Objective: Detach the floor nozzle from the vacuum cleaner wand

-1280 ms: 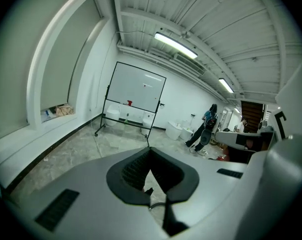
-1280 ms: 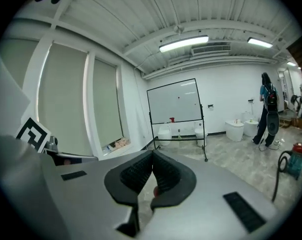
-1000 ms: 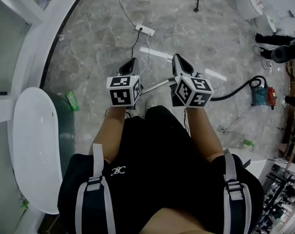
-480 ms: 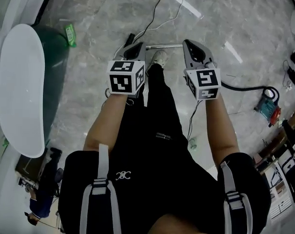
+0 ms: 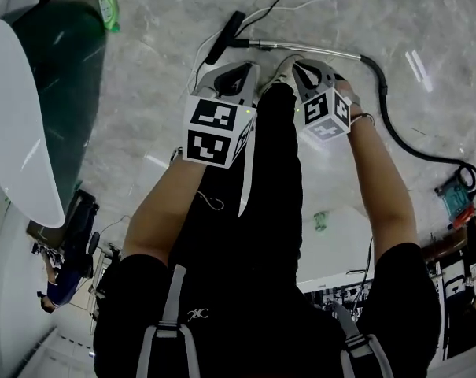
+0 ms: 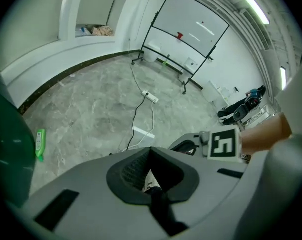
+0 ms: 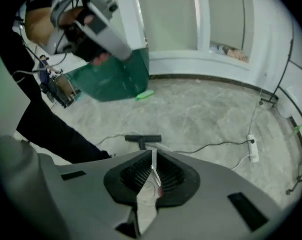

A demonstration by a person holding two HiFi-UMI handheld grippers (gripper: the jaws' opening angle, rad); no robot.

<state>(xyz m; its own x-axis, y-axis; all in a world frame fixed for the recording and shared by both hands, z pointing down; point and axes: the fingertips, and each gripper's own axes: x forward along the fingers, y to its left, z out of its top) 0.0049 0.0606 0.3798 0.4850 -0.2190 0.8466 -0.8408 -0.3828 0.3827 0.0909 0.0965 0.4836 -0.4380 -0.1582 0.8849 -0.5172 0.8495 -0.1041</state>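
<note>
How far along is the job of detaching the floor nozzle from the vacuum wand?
Done: nothing; the floor nozzle lies on the floor, joined to the wand. In hand: nothing; the left hand-held gripper and right hand-held gripper are shut, empty and touch neither. Left: grip both parts and pull them apart.

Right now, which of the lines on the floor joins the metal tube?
The thick black hose, continuing the wand's end; the other cords are thin and lie apart.
</note>
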